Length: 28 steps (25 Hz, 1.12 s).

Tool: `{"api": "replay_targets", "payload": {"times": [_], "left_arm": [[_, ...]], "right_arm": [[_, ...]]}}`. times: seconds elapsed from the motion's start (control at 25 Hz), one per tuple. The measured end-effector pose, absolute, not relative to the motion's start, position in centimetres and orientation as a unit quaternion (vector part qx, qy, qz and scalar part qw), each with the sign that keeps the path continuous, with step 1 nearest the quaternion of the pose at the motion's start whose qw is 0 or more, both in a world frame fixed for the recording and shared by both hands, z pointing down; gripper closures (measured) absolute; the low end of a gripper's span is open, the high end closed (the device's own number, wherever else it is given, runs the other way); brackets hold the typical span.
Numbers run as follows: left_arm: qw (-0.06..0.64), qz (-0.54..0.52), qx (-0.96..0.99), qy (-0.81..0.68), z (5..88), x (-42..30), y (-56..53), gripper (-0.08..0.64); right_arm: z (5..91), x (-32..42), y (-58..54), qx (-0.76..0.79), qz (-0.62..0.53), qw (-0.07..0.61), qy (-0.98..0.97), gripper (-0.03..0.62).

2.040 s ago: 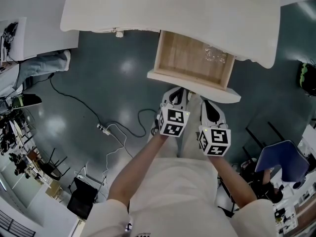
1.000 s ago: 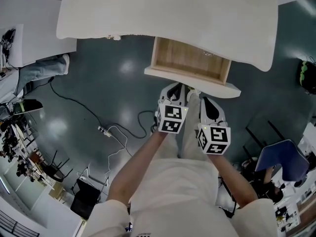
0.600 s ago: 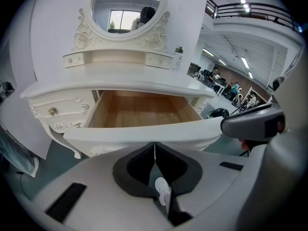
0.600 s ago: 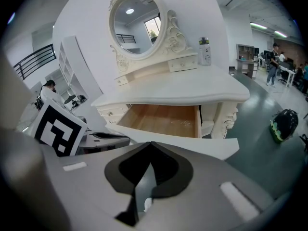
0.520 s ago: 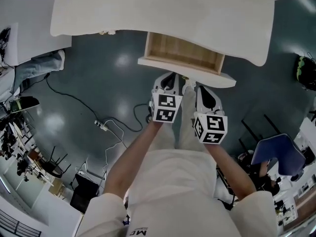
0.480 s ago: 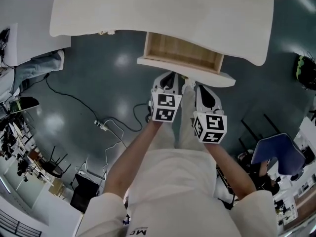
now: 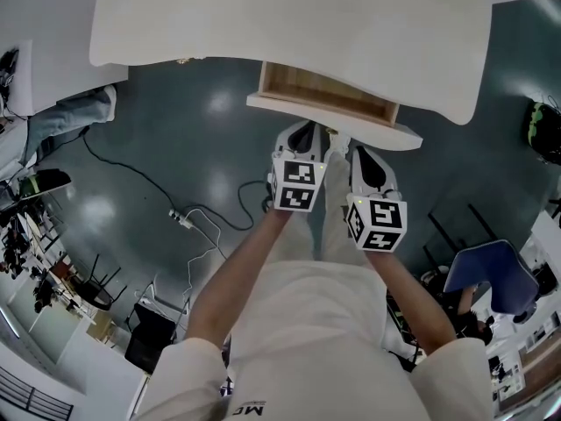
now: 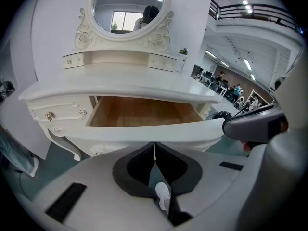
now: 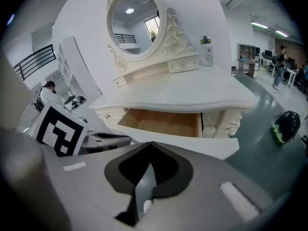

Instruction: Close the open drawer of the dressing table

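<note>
The white dressing table point(image 7: 289, 16) has its middle drawer point(image 7: 326, 102) partly out, with a bare wooden bottom point(image 8: 144, 112) showing. Both grippers point at the curved white drawer front point(image 8: 144, 133). My left gripper point(image 8: 154, 144) is shut with nothing in it, and its tips sit against the front's left half. My right gripper point(image 9: 150, 142) is also shut and holds nothing; its tips are at the same front point(image 9: 202, 146), further right. In the head view the left gripper point(image 7: 302, 137) and right gripper point(image 7: 364, 153) stand side by side just below the drawer.
An oval mirror point(image 8: 127, 6) and a bottle point(image 9: 206, 49) stand on the table top. A small side drawer with a knob point(image 8: 48, 115) is to the left. A cable with a power strip point(image 7: 184, 220) lies on the floor, and a blue chair point(image 7: 491, 274) is at the right.
The drawer has slid further in under the table top, so less of its wooden bottom shows. Both shut grippers moved forward with the drawer front.
</note>
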<state>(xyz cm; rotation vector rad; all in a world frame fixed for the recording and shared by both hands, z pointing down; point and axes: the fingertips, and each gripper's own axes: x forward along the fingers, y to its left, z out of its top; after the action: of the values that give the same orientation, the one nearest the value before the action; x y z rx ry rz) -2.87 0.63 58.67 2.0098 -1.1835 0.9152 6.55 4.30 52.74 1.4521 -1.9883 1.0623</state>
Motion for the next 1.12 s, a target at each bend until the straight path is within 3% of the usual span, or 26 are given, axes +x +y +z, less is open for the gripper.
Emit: {"api": "replay_targets", "payload": {"times": [1.12], "left_arm": [[0.288, 0.323, 0.78, -0.451, 59.3, -1.6, -4.7, 0.548]], "right_arm": [[53.8, 6.7, 1.6, 0.526, 0.395, 0.232, -0.717, 0.591]]}}
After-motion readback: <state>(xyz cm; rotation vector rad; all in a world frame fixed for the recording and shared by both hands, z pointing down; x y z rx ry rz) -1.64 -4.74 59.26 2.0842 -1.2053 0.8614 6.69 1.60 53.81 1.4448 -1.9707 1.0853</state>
